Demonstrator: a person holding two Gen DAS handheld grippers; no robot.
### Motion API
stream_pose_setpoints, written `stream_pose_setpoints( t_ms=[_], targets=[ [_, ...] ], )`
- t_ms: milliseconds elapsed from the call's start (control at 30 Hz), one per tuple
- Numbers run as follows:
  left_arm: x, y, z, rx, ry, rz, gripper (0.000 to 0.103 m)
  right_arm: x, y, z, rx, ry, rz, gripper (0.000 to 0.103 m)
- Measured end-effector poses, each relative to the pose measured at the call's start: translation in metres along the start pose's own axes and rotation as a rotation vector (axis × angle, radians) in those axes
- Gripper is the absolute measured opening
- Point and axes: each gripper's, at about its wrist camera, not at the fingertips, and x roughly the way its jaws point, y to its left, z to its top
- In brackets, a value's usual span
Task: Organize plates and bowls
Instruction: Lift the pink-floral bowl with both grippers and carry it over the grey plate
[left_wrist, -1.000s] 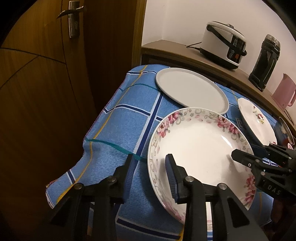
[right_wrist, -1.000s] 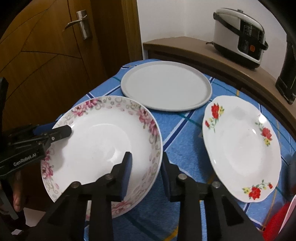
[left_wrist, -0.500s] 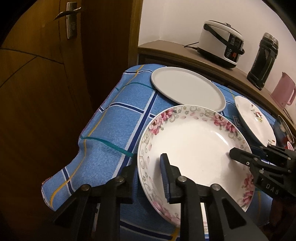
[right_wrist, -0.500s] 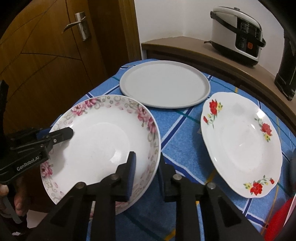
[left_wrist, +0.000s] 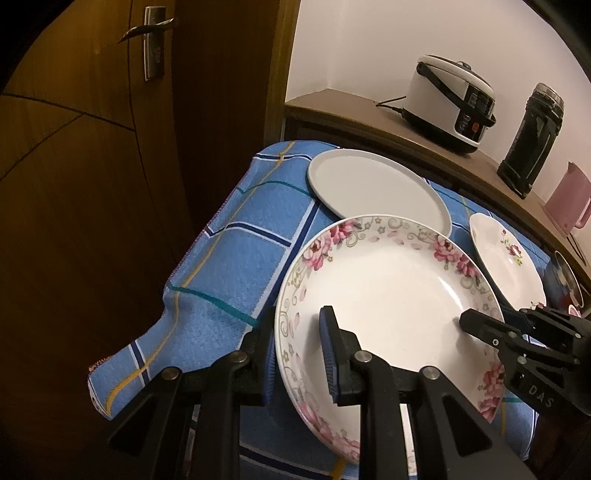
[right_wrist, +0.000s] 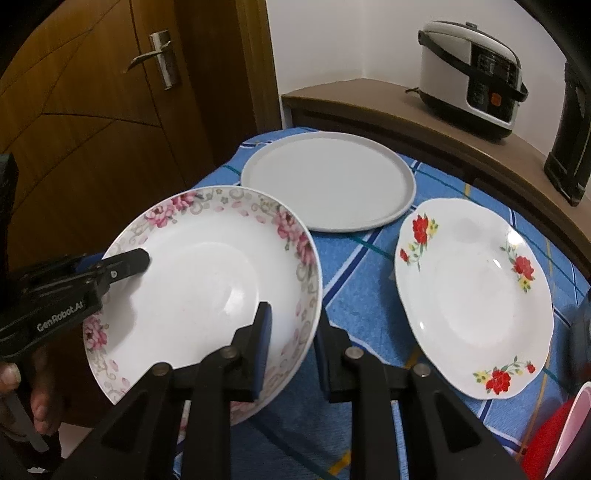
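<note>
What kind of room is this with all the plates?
Probably a home kitchen or dining corner. Plates such as the pink-flowered plate lie on a blue checked tablecloth, a rice cooker stands on a wooden counter, and a wooden door is close by.

Left tool (left_wrist: 297, 347): pitched downward, jaws closed onto a rim, one finger inside the dish and one outside; its jaws have just been closing, now steady. Right tool (right_wrist: 291, 338): same downward pitch, jaws likewise clamped across the opposite rim, one finger each side, having just been closing. Fingers of the person's left hand (right_wrist: 22, 395) wrap the left tool's handle.
</note>
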Motion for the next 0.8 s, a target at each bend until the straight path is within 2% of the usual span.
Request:
stream_pose_setpoints(
  t_ms=[267, 800],
  targets=[
    [-0.002, 0.001, 0.014, -0.005, -0.02, 0.005, 0.024, -0.002, -0.004, 0.011, 0.001, -0.002, 0.019, 0.022],
    [0.002, -0.007, 0.046, 0.01, -0.067, 0.003, 0.024, -0.004, -0.014, 0.043, 0.006, -0.026, -0.001, 0.022]
  ],
)
